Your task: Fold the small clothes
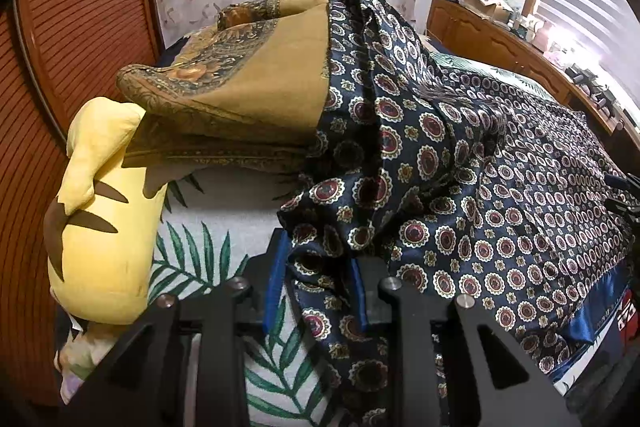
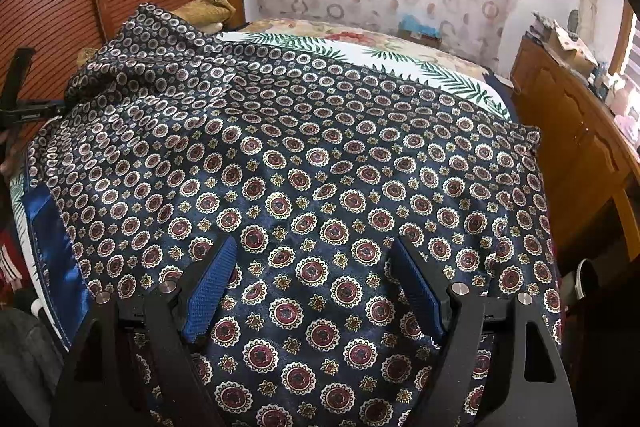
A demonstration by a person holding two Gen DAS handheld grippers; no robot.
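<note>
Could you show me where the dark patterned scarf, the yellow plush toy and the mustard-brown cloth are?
dark patterned scarf [image 2: 320, 167]: right wrist view, middle of its spread-out surface.
yellow plush toy [image 1: 108, 227]: left wrist view, its yellow body.
mustard-brown cloth [image 1: 260, 83]: left wrist view, its plain mustard panel.

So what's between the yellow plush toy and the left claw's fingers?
Bare palm-leaf print bedsheet, in the left wrist view; yellow plush toy beside left claw.

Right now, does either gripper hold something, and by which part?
The left gripper pinches a bunched edge of the navy patterned cloth. The right gripper is open above it, holding nothing.
</note>
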